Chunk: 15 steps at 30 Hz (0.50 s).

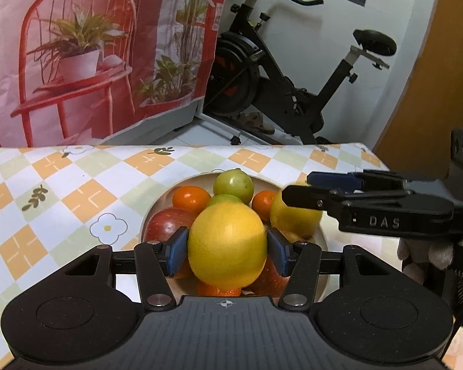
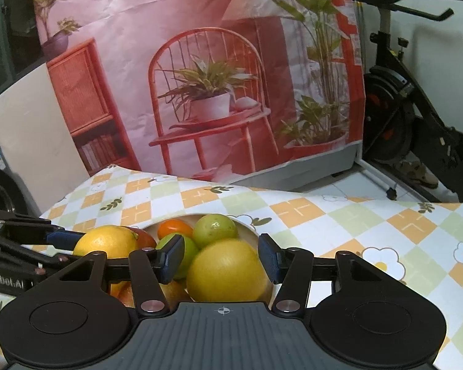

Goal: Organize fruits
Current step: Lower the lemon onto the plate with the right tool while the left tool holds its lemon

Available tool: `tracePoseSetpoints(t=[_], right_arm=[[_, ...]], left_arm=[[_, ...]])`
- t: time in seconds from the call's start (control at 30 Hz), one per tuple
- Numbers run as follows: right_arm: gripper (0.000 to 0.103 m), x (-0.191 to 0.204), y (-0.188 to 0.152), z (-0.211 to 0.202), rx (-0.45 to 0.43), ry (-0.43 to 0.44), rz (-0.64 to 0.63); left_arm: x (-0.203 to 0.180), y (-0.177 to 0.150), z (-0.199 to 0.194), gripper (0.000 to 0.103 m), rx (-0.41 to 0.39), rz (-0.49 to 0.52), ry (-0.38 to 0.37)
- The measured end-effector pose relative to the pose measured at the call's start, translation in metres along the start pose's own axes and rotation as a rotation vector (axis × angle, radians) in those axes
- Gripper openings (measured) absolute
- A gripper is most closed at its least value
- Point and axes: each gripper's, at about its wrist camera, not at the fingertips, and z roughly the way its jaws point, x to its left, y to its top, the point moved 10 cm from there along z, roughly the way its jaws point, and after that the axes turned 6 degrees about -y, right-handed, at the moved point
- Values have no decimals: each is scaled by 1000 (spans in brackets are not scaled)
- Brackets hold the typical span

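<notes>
**Both grippers at the fruit bowl, each on a yellow fruit**

From my left wrist view, the left gripper (image 1: 227,251) has its jaws clamped on a large yellow citrus (image 1: 227,243); both blue pads sit flush against its sides. That fruit is on top of the pile in the pale round bowl (image 1: 322,240), which stands on the checked cloth of the worktop (image 1: 61,191). Around it in the bowl I see a red apple (image 1: 166,223), two small oranges (image 1: 190,198) and (image 1: 261,205), and a green fruit (image 1: 234,185) at the far side.

The right gripper (image 2: 220,257) comes in from the right side of that view, reaching over a second yellow citrus (image 2: 227,269) at the bowl's right edge. In my right wrist view its jaws stand a little apart around this fruit: I see a gap on the left pad's side, and the right pad looks close to the skin, but I cannot tell whether it touches. No firm grip shows there yet.

Behind the worktop hangs a printed backdrop (image 1: 92,46) with a red chair and plants, and an exercise bike (image 1: 277,77) stands to its right.
</notes>
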Motion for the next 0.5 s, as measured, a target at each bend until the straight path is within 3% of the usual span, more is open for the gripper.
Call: tracePoseSetpoints(t=[0.5], right_arm=[[50,-7,-19,-13,34,-30,26]], left_arm=[[2,-8,-6,54,-18,25,30]])
